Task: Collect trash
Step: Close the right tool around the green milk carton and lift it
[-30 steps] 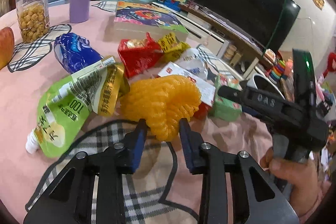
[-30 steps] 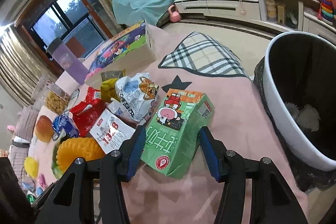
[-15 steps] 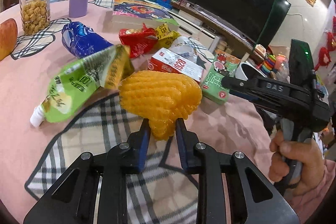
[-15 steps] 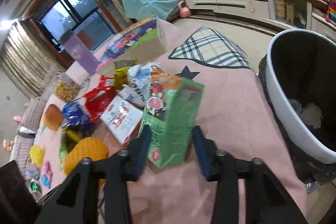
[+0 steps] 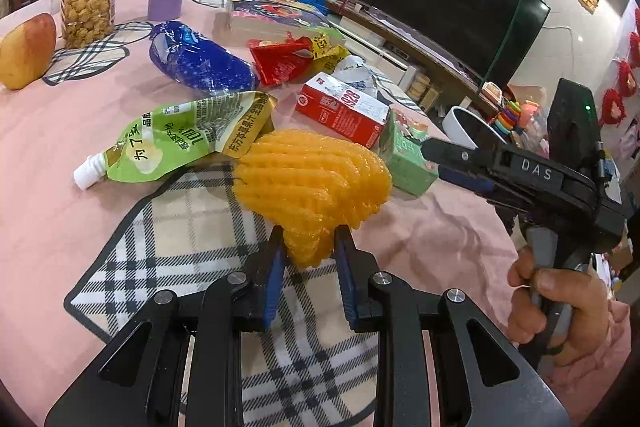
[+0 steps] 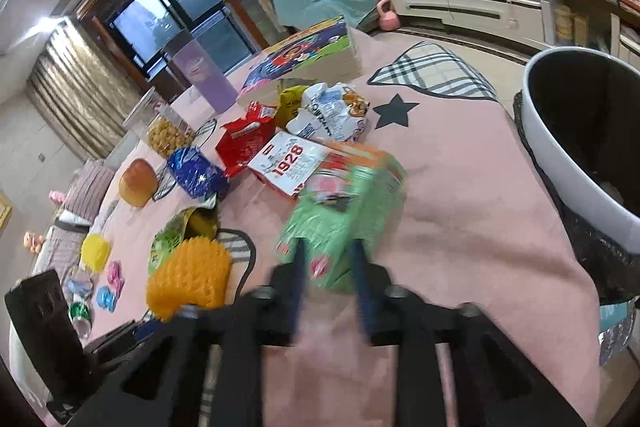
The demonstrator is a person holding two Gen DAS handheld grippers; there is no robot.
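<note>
While the left gripper (image 5: pixel 308 251) pinches the orange foam net (image 5: pixel 314 183), the right gripper (image 6: pixel 330 267) clamps the green carton (image 6: pixel 344 211) beside the trash bin (image 6: pixel 560 147)

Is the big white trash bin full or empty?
Mostly empty, as far as shows. The white trash bin with a black liner is dark inside in the right wrist view, with only small scraps near its bottom; the rest is out of frame.

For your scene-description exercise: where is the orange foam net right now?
In the left wrist view, the orange foam net sits centre frame, pinched in the left gripper, with the green juice pouch to its left.
</note>
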